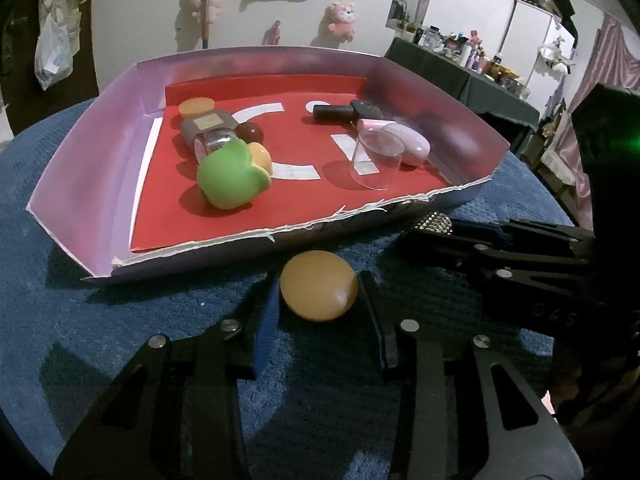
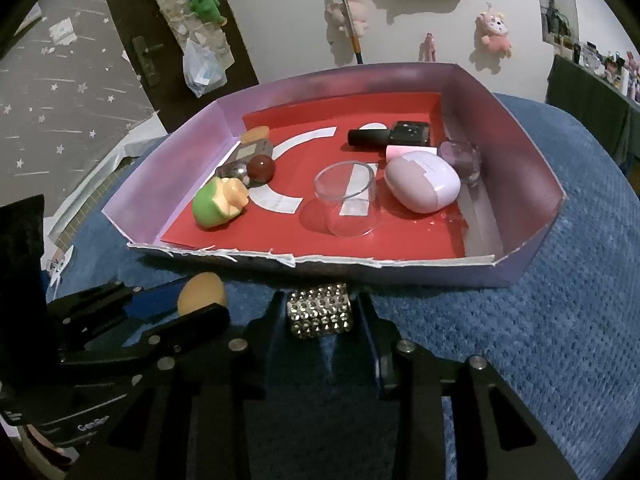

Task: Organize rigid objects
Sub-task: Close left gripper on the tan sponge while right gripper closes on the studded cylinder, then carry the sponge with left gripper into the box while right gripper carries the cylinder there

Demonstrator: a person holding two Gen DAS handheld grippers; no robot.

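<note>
Left wrist view: your left gripper (image 1: 319, 298) has its jaws closed on the orange ball (image 1: 319, 286), which sits on the blue mat (image 1: 80, 300) just near of the shallow box (image 1: 84, 176). The grip spans the ball's widest part, likely to stop it rolling.

Right wrist view: your right gripper (image 2: 320, 316) clamps the studded silver cylinder (image 2: 320, 314) across its sides, close against the box's torn near wall. The glass cup (image 2: 347, 204) and lilac case (image 2: 422, 184) already lie inside, so both held items appear bound there.
</note>
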